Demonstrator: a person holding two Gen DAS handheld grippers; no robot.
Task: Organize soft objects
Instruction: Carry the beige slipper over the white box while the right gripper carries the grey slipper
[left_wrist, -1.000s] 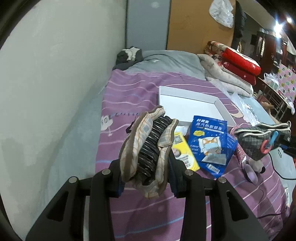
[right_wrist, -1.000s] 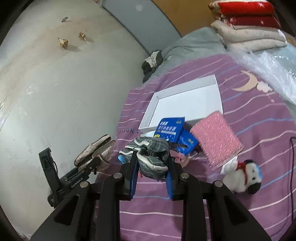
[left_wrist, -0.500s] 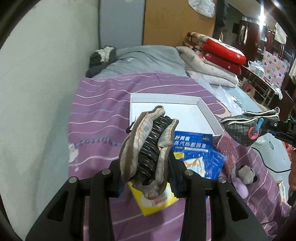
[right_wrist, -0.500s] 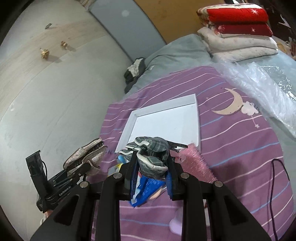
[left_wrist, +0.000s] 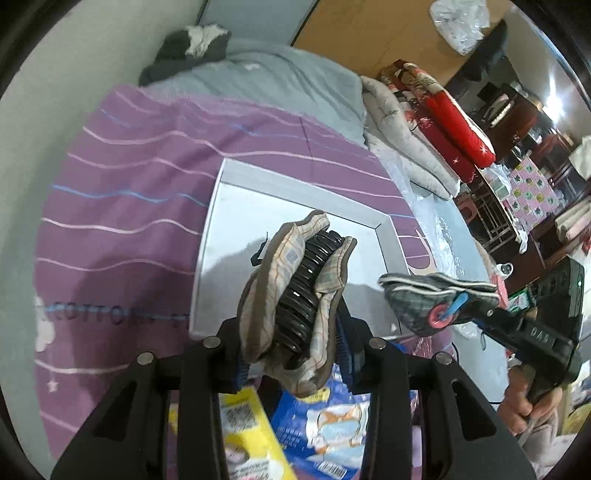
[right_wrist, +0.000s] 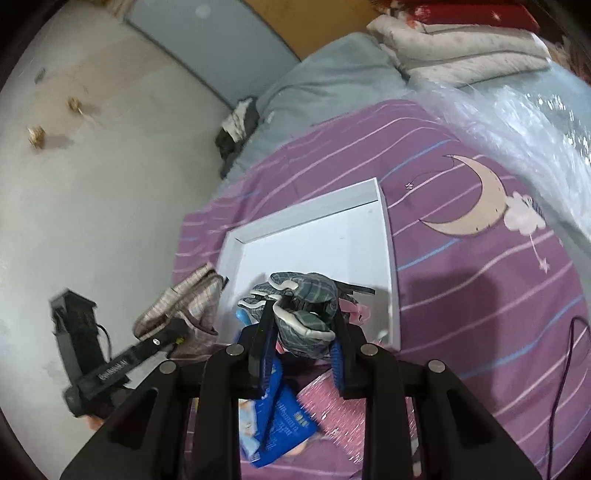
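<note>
My left gripper (left_wrist: 291, 347) is shut on a beige plaid slipper (left_wrist: 266, 295), folded so its black ribbed sole (left_wrist: 306, 284) faces up. It hangs above the near edge of a shallow white box (left_wrist: 255, 177) on the purple striped bedspread. My right gripper (right_wrist: 303, 332) is shut on a dark green plaid slipper (right_wrist: 306, 295) over the same box (right_wrist: 314, 218). In the left wrist view the green slipper (left_wrist: 421, 299) shows at the right, held by the other gripper. In the right wrist view the beige slipper (right_wrist: 184, 310) shows at the left.
Under the grippers lie a blue packet (right_wrist: 284, 421), a yellow packet (left_wrist: 243, 435) and a pink sparkly pouch (right_wrist: 340, 410). Folded quilts (left_wrist: 413, 147) and clear plastic (right_wrist: 517, 122) fill the far right of the bed. A grey wall (right_wrist: 92, 184) runs along the left. A black cable (right_wrist: 561, 387) trails at the right.
Both grippers have moved forward over the bed with their slippers, from above the packets to above the white box's near edge. The plush toy has dropped out of view.
</note>
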